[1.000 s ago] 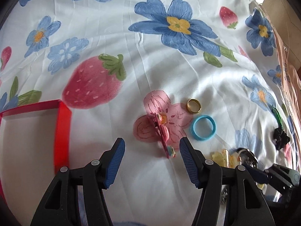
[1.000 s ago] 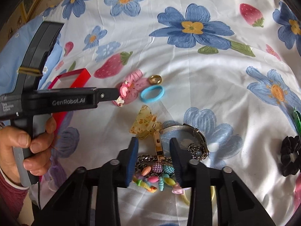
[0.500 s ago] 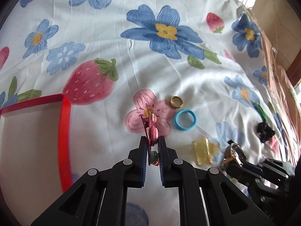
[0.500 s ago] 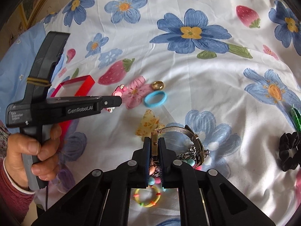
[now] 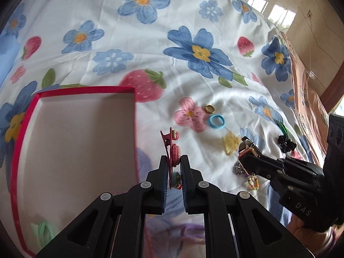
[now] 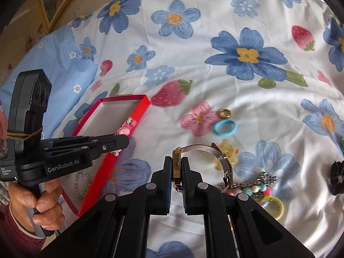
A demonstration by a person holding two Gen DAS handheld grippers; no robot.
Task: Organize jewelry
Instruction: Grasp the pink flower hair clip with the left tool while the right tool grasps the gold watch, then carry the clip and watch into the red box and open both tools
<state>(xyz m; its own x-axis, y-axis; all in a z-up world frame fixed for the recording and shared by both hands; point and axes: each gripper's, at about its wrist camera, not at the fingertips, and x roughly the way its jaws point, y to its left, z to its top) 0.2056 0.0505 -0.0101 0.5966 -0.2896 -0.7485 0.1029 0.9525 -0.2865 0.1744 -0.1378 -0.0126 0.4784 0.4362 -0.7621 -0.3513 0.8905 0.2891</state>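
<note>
Both my grips have just closed and lifted: the left hand-held gripper (image 5: 173, 172) pinches the pink hair clip (image 5: 171, 148) beside the red box (image 5: 135, 129) at centre frame, the right hand-held gripper (image 6: 176, 172) clamps the gold watch (image 6: 206, 157), so both should go boxward next.

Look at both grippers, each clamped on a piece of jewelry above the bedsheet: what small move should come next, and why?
Probably carry the left gripper sideways until the pink hair clip hangs over the red tray, then open the jaws. The clip is gripped clear of the sheet, beside the tray's wall. The right gripper already holds the gold watch, which could follow.
</note>
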